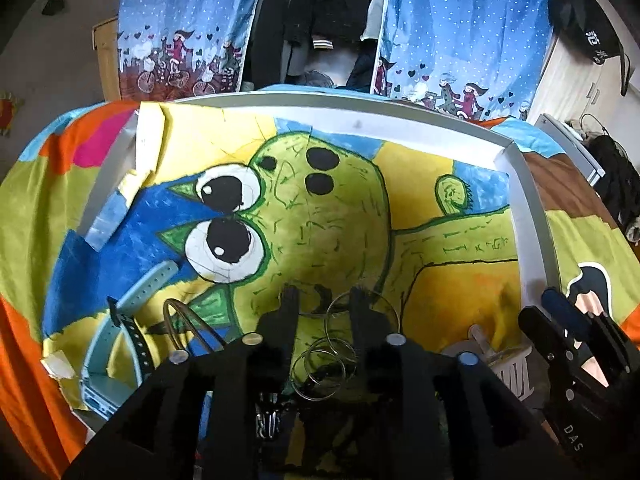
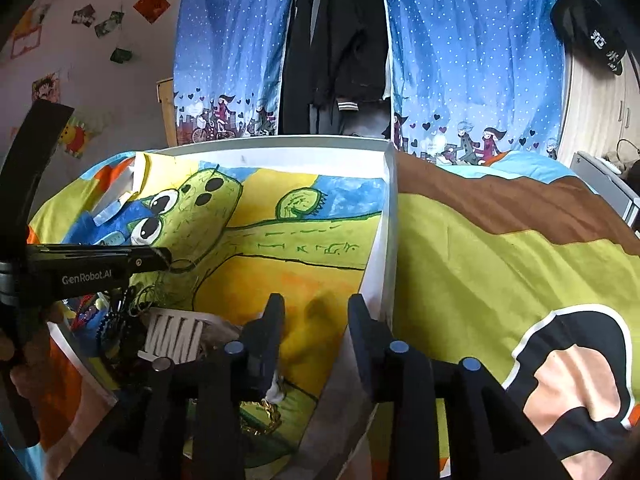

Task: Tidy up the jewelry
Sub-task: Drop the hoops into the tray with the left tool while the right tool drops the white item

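Bedroom, blue star curtains (image 2: pixel 472 60) behind. White-rimmed tray (image 1: pixel 532 216) lined with a green cartoon painting sits on a colourful bedspread (image 2: pixel 500 264). Left gripper (image 1: pixel 323 300) jaws apart, holding nothing, hovering over thin metal bangles (image 1: pixel 328 356). Pale-blue watch (image 1: pixel 132 320) lies left of them. Right gripper (image 2: pixel 316 308) open, empty, by the tray's right wall.

Soft daylight fills both pictures, bright on the blue dotted curtains (image 1: pixel 460 40) and the painted yellow and green paper (image 1: pixel 320 208). The black gripper fingers (image 1: pixel 288 312) look dark and a little blurry up close. Edges bend round, and the corners go black.
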